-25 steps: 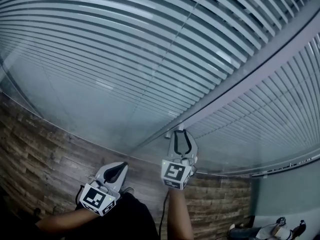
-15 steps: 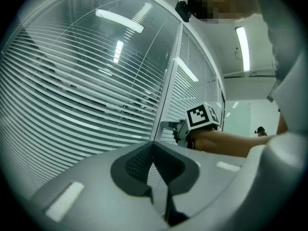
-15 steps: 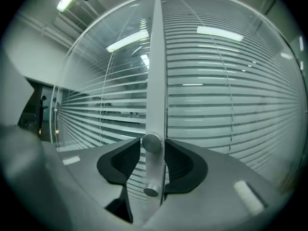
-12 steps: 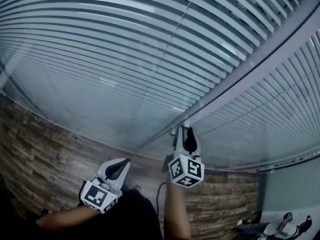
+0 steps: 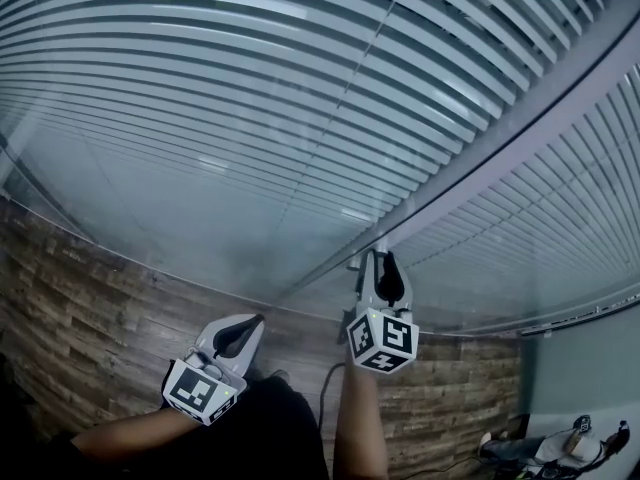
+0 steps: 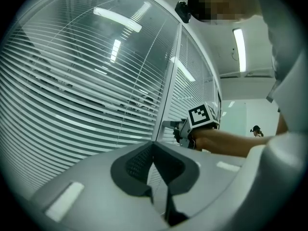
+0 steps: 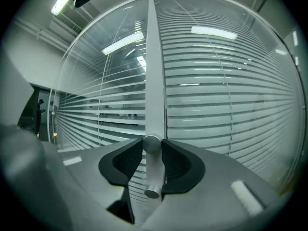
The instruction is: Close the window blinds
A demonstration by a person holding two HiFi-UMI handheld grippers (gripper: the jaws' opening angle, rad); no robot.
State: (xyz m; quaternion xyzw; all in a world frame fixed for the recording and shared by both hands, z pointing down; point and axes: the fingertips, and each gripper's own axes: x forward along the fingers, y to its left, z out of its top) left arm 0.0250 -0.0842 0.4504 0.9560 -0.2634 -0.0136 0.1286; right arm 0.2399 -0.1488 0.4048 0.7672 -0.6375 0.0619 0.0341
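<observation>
White slatted blinds hang behind glass on both sides of a pale upright frame post. A silver cylindrical knob sticks out from that post. My right gripper has this knob between its jaws; the jaws are closing and the dark pads touch it on both sides. The head view has the right gripper up against the post. My left gripper hangs lower left, away from the glass, its jaws together on nothing. The slats are tilted with gaps between them.
A wood-plank floor runs below the glass. A cable trails down by my right forearm. A person sits at the far bottom right beside a grey wall.
My right gripper has rolled about the knob, so its marker cube now shows two faces, and it sits slightly further right. The left gripper has hardly moved.
</observation>
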